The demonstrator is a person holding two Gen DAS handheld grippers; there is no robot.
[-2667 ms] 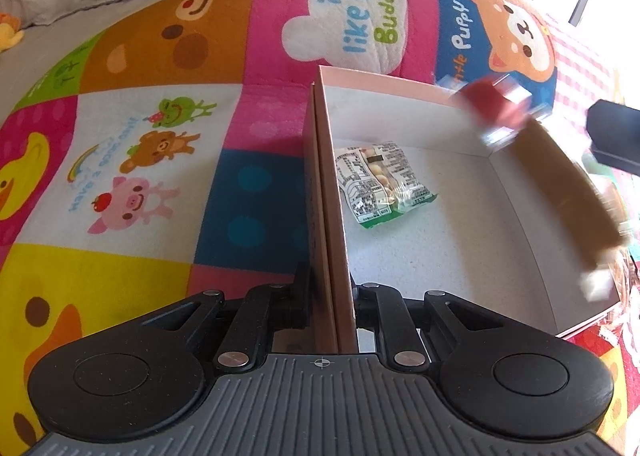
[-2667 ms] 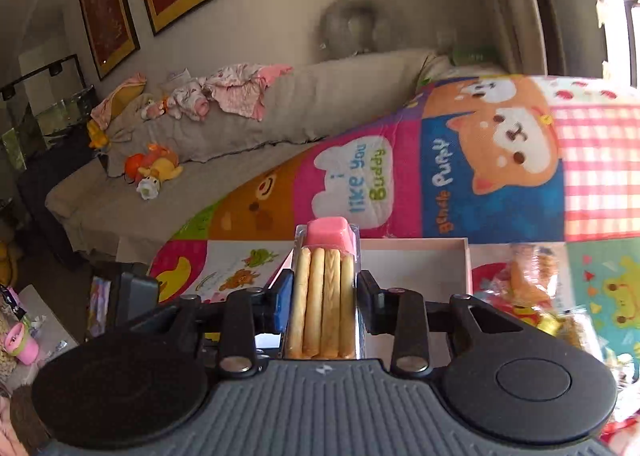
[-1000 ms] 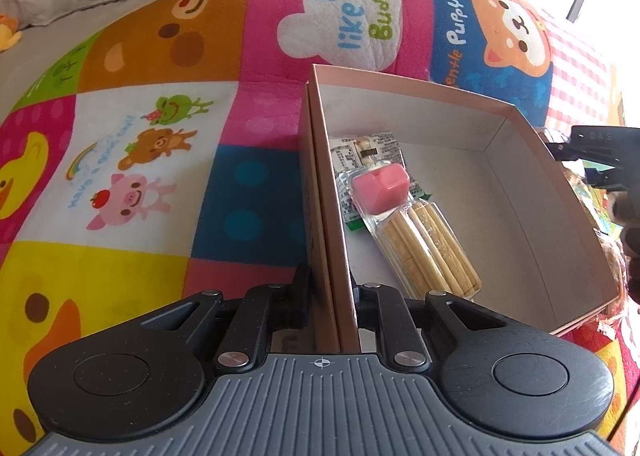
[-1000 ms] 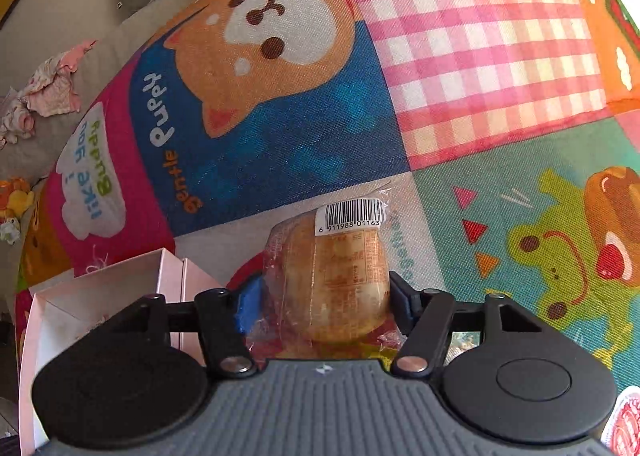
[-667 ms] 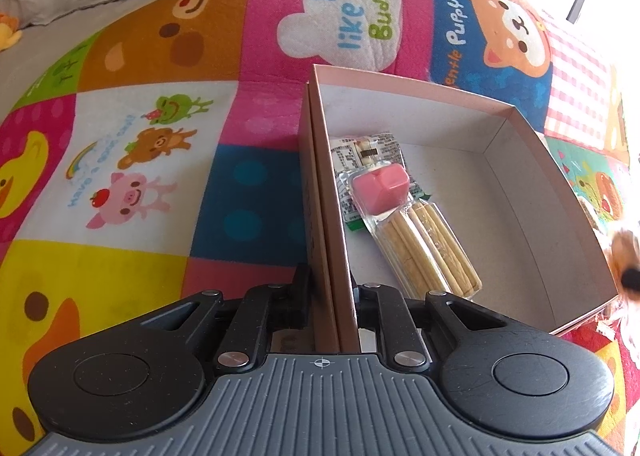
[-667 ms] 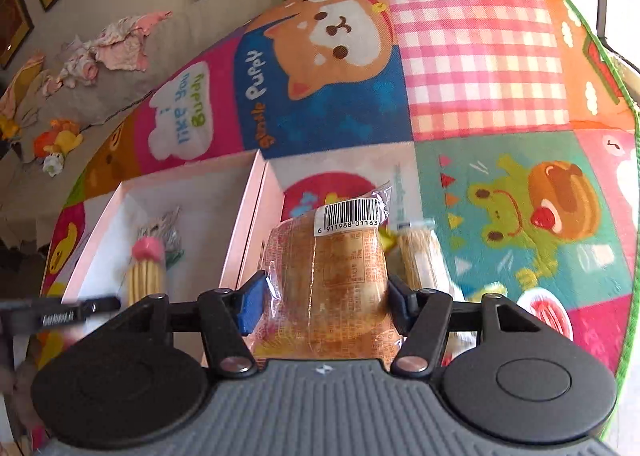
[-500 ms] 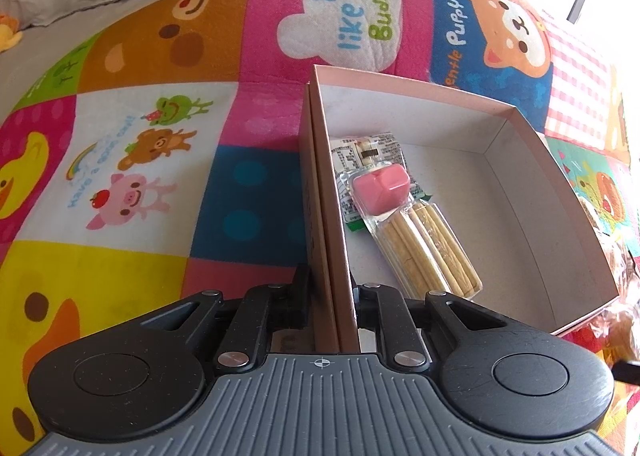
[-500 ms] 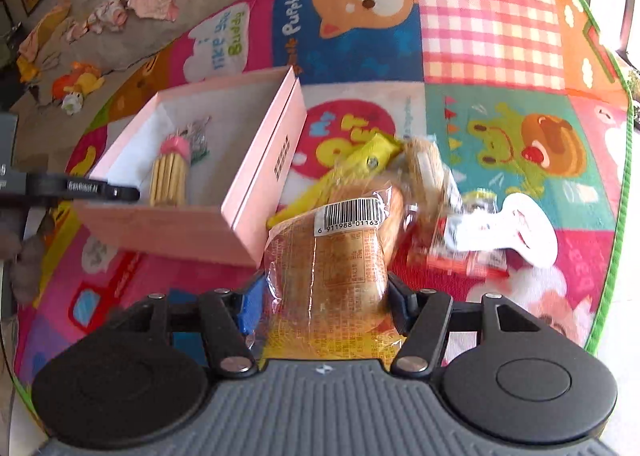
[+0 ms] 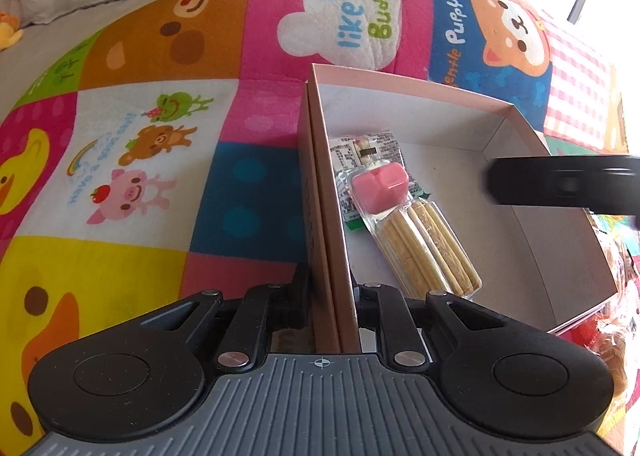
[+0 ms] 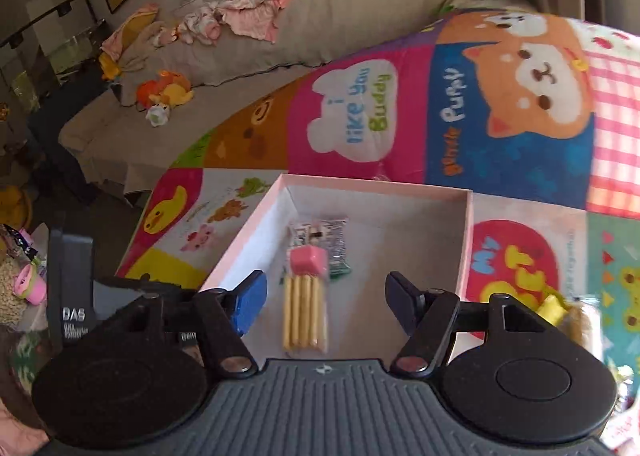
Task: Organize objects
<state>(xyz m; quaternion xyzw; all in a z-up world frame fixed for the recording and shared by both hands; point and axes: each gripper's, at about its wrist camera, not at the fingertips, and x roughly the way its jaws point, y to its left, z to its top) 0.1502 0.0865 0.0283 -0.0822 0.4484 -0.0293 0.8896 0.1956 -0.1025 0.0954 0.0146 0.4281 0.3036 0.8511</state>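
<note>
A pink cardboard box (image 9: 400,81) (image 10: 376,185) lies open on the colourful play mat. My left gripper (image 9: 329,292) is shut on the box's left wall. Inside the box lie a biscuit-stick pack with a pink cap (image 9: 416,232) (image 10: 306,296) and a small printed packet (image 9: 360,151) (image 10: 320,234) under it. My right gripper (image 10: 326,302) is open and empty, hovering over the near side of the box; it shows as a blurred black bar in the left wrist view (image 9: 560,183). The bread packet it held is not in view.
A heap of snack packets (image 9: 616,320) (image 10: 560,308) lies right of the box. A grey sofa (image 10: 240,47) with clothes and plush toys stands behind the mat. Clutter sits on the floor at the far left (image 10: 24,280).
My right gripper held a wrapped bread packet half a second ago; now it is open and empty and has swung over the box. The left gripper and box have not moved.
</note>
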